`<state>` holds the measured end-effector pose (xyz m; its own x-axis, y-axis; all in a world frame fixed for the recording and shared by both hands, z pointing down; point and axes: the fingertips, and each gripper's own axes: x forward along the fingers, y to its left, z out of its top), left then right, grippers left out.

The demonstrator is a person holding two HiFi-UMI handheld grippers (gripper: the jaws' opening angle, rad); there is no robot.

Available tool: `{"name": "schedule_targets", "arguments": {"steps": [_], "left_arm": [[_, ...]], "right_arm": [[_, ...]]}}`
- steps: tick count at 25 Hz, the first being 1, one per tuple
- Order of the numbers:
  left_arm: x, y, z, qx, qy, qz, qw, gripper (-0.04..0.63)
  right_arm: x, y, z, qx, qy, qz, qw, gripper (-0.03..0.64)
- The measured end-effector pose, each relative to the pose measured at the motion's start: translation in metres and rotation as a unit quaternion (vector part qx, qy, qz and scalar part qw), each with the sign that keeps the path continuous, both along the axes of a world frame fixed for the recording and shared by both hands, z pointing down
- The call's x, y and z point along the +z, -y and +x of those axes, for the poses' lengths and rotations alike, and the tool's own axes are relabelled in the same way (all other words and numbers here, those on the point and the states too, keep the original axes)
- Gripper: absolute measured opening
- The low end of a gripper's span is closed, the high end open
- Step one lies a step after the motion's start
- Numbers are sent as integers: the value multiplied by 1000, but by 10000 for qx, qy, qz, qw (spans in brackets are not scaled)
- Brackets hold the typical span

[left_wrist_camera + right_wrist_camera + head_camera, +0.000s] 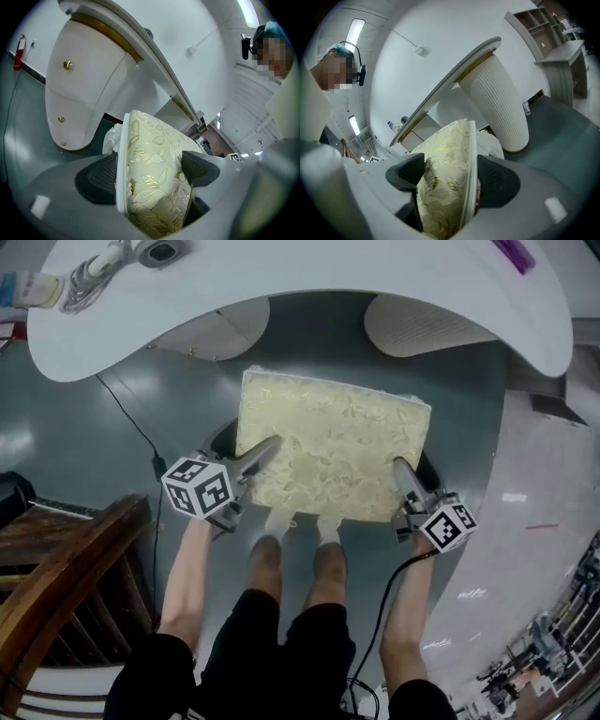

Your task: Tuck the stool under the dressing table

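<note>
The stool [333, 446] has a square cream seat with a gold leaf pattern and stands on the floor just in front of the white dressing table [309, 277]. Its far edge lies close to the table's curved front edge. My left gripper [255, 463] clamps the seat's near left corner, pads pressing the cushion [150, 173] from both sides. My right gripper [405, 486] clamps the near right corner in the same way, the cushion [443, 187] squeezed between its pads. The stool's legs are hidden under the seat.
Two rounded white pedestals [211, 334] [427, 326] carry the table, with a gap between them behind the stool. A dark wooden frame [66, 587] stands at the left. A black cable [131, 423] runs over the grey floor. My feet [295, 559] stand right behind the stool.
</note>
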<state>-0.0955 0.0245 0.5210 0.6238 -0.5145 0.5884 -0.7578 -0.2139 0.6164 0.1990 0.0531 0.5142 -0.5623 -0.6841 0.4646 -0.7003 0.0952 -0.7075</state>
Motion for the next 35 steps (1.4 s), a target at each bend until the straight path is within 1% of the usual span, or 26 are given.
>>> {"name": "schedule_targets", "arguments": {"steps": [5, 6, 11, 17, 25, 35], "left_arm": [[-4, -11, -5, -322, 76, 21, 9994, 444], [-4, -12, -4, -321, 76, 11, 9995, 443], [1, -1, -3, -58, -46, -18, 10000, 443], [1, -7, -4, -176, -82, 5, 9998, 442], [1, -11, -6, -376, -226, 179, 9989, 442], [-2, -4, -5, -234, -229, 313, 9990, 442]], "right_arm": [[1, 8, -3, -301, 87, 27, 9995, 356], [2, 7, -3, -304, 86, 15, 9995, 356], [-1, 2, -3, -36, -34, -22, 10000, 356], [-1, 4, -2, -152, -26, -1, 9999, 356], [-9, 12, -5, -353, -174, 198, 9990, 356], [-10, 6, -4, -202, -167, 275, 9993, 356]]}}
